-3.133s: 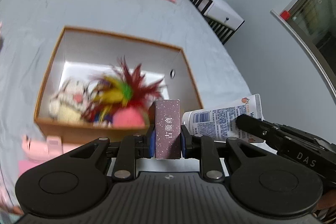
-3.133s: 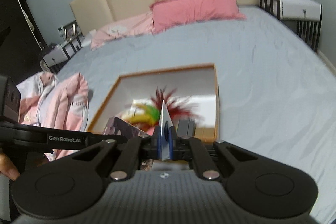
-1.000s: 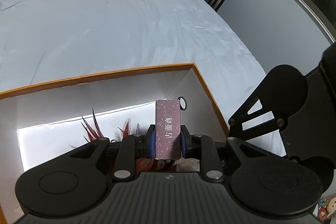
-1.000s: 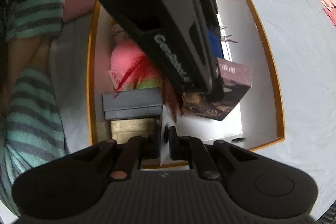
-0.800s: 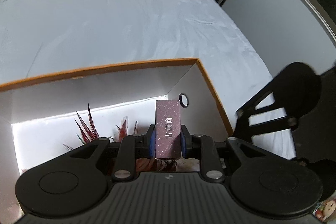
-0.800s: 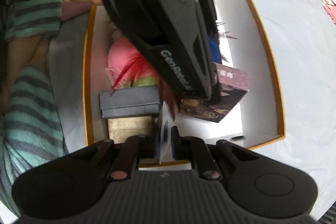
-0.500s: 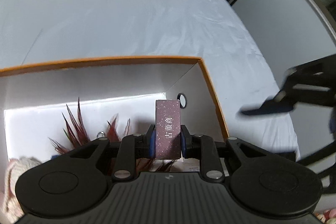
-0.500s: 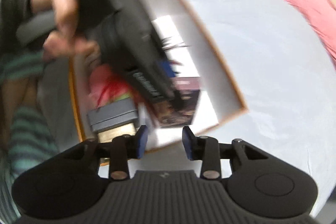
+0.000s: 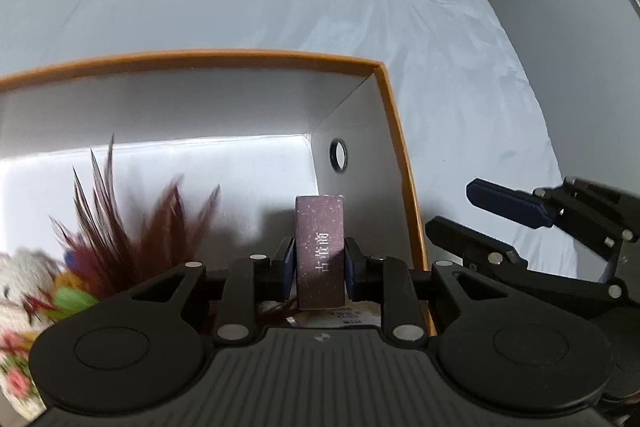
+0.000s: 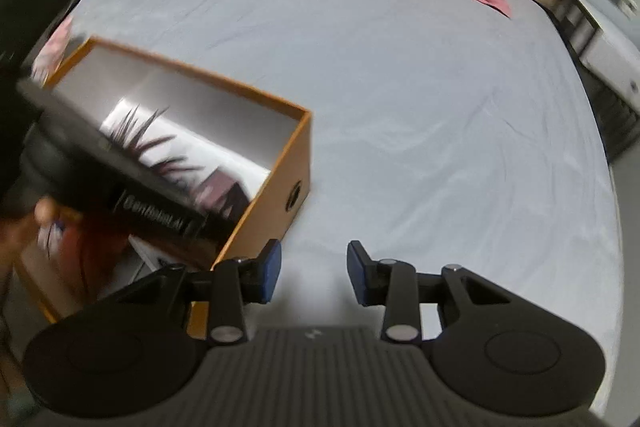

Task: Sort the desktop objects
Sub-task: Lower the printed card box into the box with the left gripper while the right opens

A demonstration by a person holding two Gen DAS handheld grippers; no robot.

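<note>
Grey-sheeted bed [image 10: 400, 107], cut off at every edge. On it, orange-rimmed white box [image 9: 394, 131], near end hidden behind gripper bodies. Inside, dark red feathers [image 9: 132, 227], blurred, bases hidden. Left gripper [image 9: 320, 263] clamped on purple speckled carton [image 9: 320, 251] above box's right end. Right gripper [image 10: 314, 271] parted, empty, beside box over bare sheet.

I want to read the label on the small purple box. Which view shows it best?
The left wrist view: the purple box stands sharp between the left gripper's pads, lettering facing the camera. The right wrist view shows only a blurred purple patch inside the orange box.
</note>
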